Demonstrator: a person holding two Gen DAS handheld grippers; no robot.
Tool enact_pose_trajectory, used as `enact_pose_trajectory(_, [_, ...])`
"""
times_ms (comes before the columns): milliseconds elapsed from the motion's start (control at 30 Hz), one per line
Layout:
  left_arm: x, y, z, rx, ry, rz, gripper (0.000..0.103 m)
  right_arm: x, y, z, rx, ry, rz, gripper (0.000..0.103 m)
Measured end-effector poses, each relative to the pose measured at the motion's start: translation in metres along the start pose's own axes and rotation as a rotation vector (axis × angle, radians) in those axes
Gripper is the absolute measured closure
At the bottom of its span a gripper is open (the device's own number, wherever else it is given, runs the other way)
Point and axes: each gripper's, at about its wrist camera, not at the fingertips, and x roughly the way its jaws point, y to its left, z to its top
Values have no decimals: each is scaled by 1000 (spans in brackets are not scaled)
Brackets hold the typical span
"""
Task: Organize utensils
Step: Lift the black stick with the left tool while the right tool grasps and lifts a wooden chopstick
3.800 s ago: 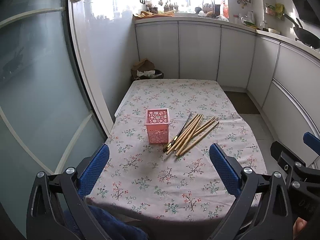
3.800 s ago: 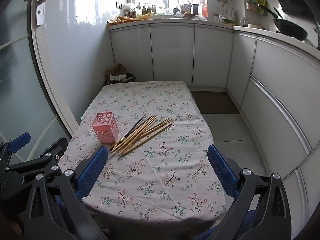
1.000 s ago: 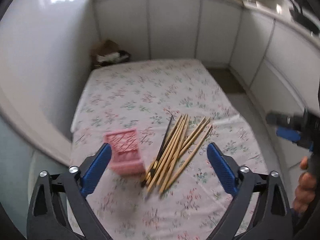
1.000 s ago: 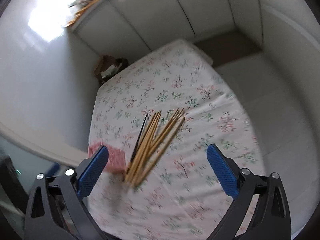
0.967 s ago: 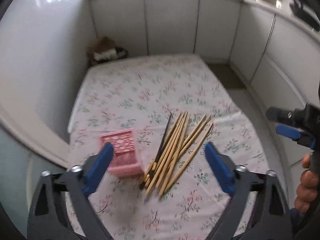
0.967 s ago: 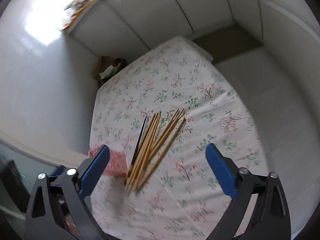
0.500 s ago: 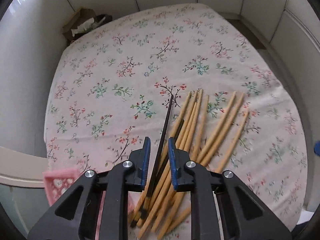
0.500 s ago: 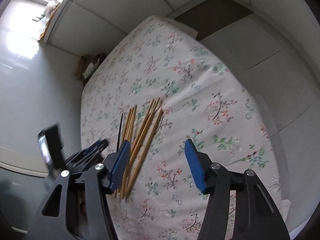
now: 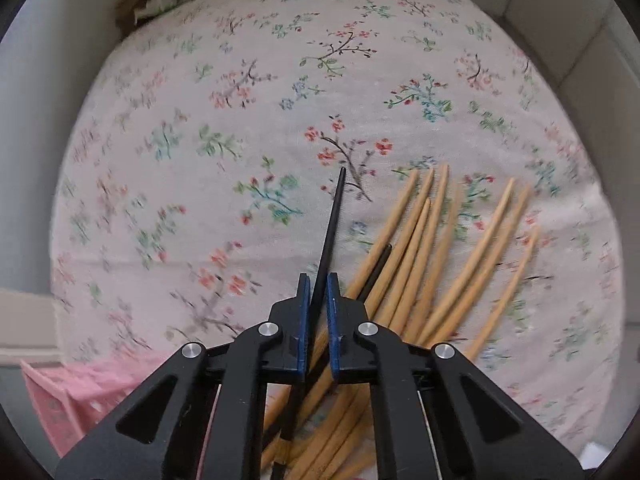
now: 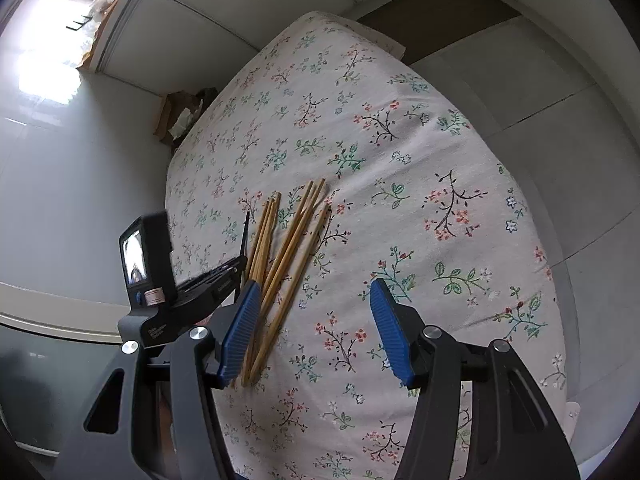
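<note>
My left gripper (image 9: 316, 284) is shut on a black chopstick (image 9: 330, 224) that points away over the floral tablecloth (image 9: 240, 128). Several bamboo chopsticks (image 9: 424, 256) lie fanned out just right of it, with a second black chopstick (image 9: 374, 272) among them. The pink holder (image 9: 68, 396) sits at the lower left, partly hidden by the gripper. In the right wrist view my right gripper (image 10: 314, 316) is open and empty above the cloth, right of the bamboo chopsticks (image 10: 288, 248). The left gripper (image 10: 240, 260) shows there at the left with the black chopstick (image 10: 245, 232) in it.
The table (image 10: 400, 160) stands in a kitchen corner with white cabinets (image 10: 200, 16) behind. A cardboard box (image 10: 180, 116) sits on the floor past the far left corner. The grey floor (image 10: 540, 80) runs along the right side of the table.
My left gripper has closed tighter on the black chopstick and come closer to the cloth. My right gripper has moved lower, its jaws still apart.
</note>
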Motion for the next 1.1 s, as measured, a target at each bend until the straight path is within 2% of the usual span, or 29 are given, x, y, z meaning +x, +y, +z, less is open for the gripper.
enact_pose_trajectory(167, [-3, 6, -11, -101, 39, -153, 99, 6, -1, 2, -13, 14, -23, 46])
enact_pose_trajectory(267, [-10, 10, -17, -142, 32, -229, 99, 14, -1, 2, -32, 33, -39, 47])
enact_pose_trajectory(300, [-16, 11, -19, -136, 9, -231, 99, 16, -1, 1, -34, 38, -41, 48])
enact_pose_trajectory(467, [-52, 14, -27, -77, -109, -251, 99, 41, -6, 0, -23, 99, -45, 70])
enact_pose_trajectory(533, [-77, -6, -44, -59, -155, -246, 99, 51, -7, -1, -24, 119, -58, 72])
enact_pose_trajectory(700, [-100, -8, -59, -25, -242, -246, 99, 78, -2, -7, -72, 164, -119, 80])
enact_pose_trajectory(800, [-107, -9, -59, -10, -281, -251, 99, 88, -2, -8, -87, 168, -171, 86])
enact_pose_trajectory(867, [-114, -13, -61, 2, -305, -254, 99, 91, 4, -9, -128, 152, -210, 93])
enact_pose_trajectory(1000, [-127, -17, -64, 27, -354, -255, 99, 94, 17, -14, -193, 122, -267, 95])
enact_pose_trajectory(1100, [-141, -14, -68, 36, -389, -271, 99, 83, 26, -15, -206, 81, -253, 96])
